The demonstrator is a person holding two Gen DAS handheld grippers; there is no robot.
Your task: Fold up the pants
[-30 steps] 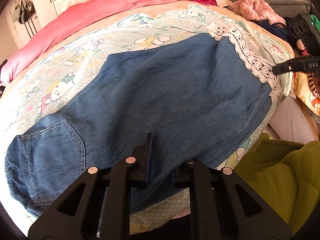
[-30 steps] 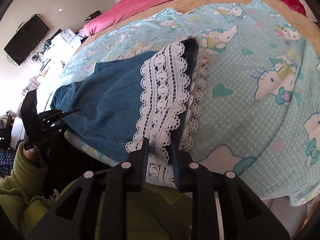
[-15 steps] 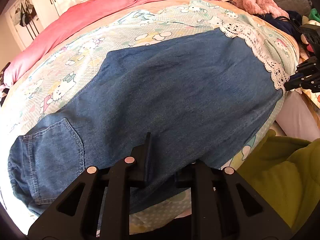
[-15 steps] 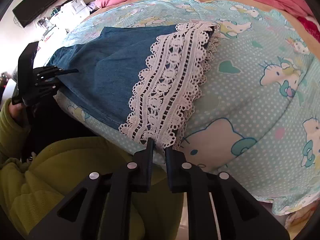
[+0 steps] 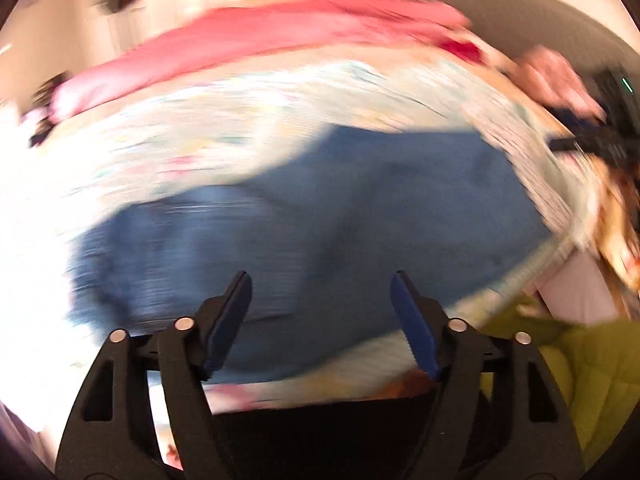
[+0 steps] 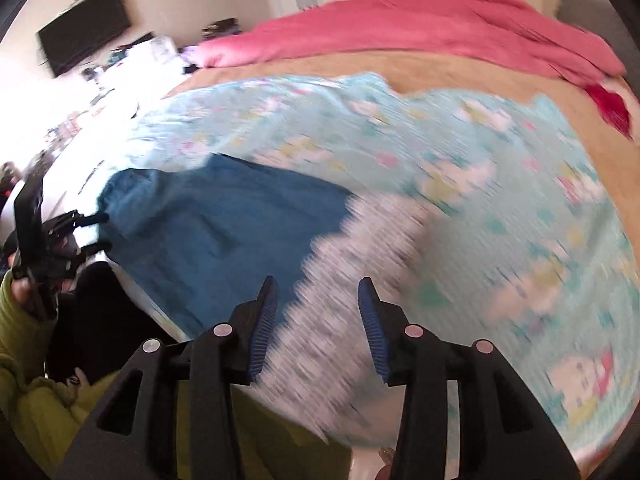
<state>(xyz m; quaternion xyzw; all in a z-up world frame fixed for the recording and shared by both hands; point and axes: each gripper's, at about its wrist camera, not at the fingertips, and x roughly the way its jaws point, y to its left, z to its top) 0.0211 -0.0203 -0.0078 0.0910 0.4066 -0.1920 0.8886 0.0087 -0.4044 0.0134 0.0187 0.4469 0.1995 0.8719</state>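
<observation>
A pair of blue denim pants (image 5: 360,208) lay flat on the near part of a bed, spread over a pale blue cartoon-print sheet (image 6: 500,184), with a white lace hem (image 6: 360,280) at one end and the waist end toward the far left as the right wrist camera saw it. Both views were smeared by motion blur, so fine creases could not be made out. The left gripper (image 5: 322,320) hung above the near edge of the pants with its jaws opening wide and nothing pinched between them. The right gripper (image 6: 316,324) hung over the lace hem, its jaws also opening, with the lace showing between them but apparently not clamped. A pink duvet (image 6: 440,36) lay beyond the pants along the far side of the bed, and a green sleeve (image 6: 24,340) showed beside their near edge. Judging by this, a fold had been laid and released. To do the step well, both grippers should lift clear without dragging cloth, then take the two ends evenly so the next fold's edges line up.
</observation>
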